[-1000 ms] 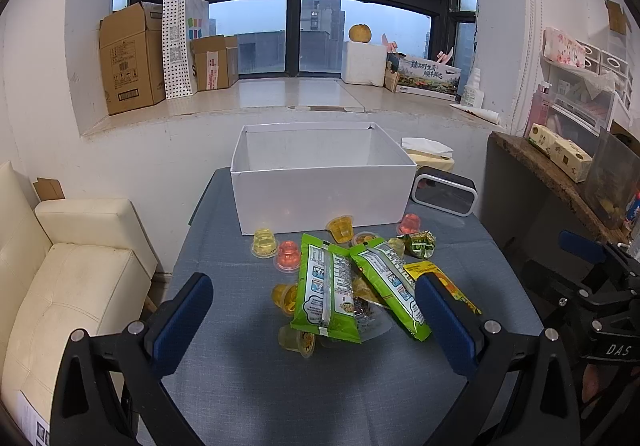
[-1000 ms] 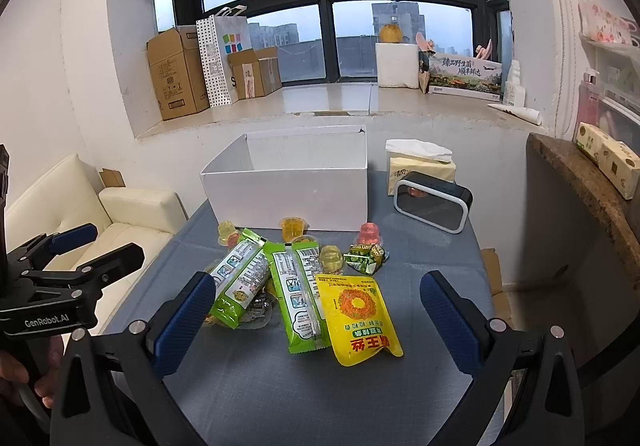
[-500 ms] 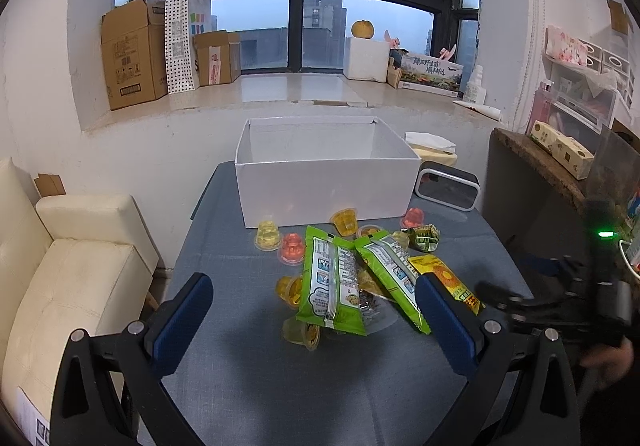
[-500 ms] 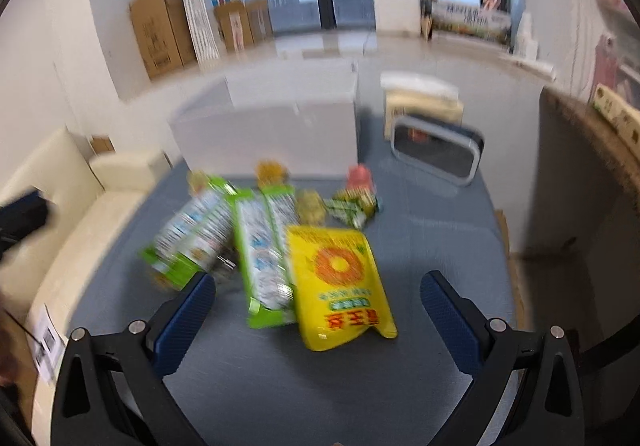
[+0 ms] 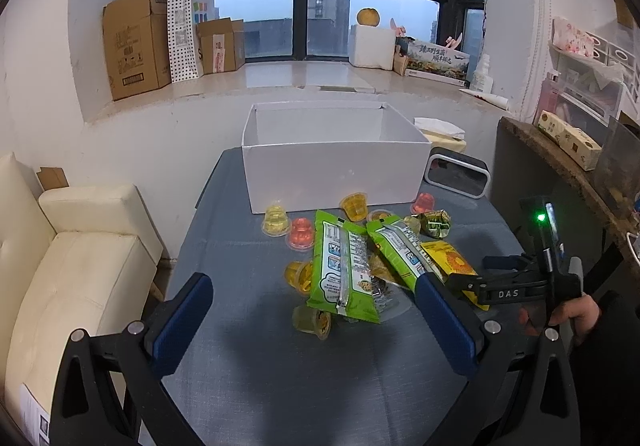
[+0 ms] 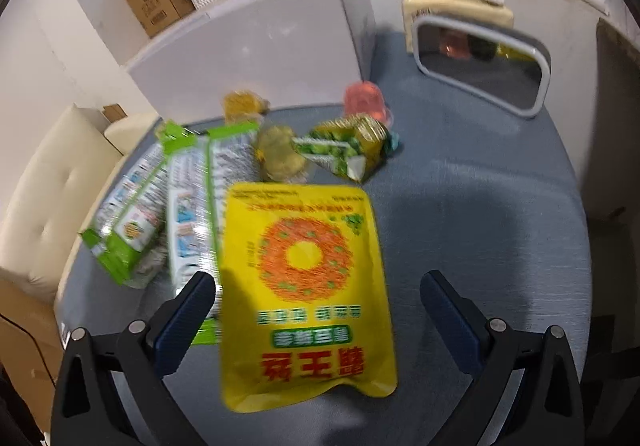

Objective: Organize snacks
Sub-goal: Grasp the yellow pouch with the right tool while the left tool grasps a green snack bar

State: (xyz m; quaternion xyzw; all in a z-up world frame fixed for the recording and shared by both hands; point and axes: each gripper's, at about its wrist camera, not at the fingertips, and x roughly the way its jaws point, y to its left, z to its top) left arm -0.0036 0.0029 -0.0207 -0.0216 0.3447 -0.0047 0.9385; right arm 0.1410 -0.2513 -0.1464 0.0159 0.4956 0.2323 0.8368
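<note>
Left wrist view: the left gripper (image 5: 316, 320) hangs wide open and empty above a grey table (image 5: 248, 374). Two green snack packs (image 5: 344, 266) and jelly cups (image 5: 300, 232) lie heaped before an open white box (image 5: 332, 174).

Right wrist view: only here the yellow pouch (image 6: 308, 286) shows whole, flat between the right gripper's (image 6: 318, 310) wide-open, empty fingers, blurred.

Bare tablecloth (image 6: 480, 206) right of yellow pouch (image 6: 308, 286); green packets (image 6: 188, 202) seemingly crowding its left.
</note>
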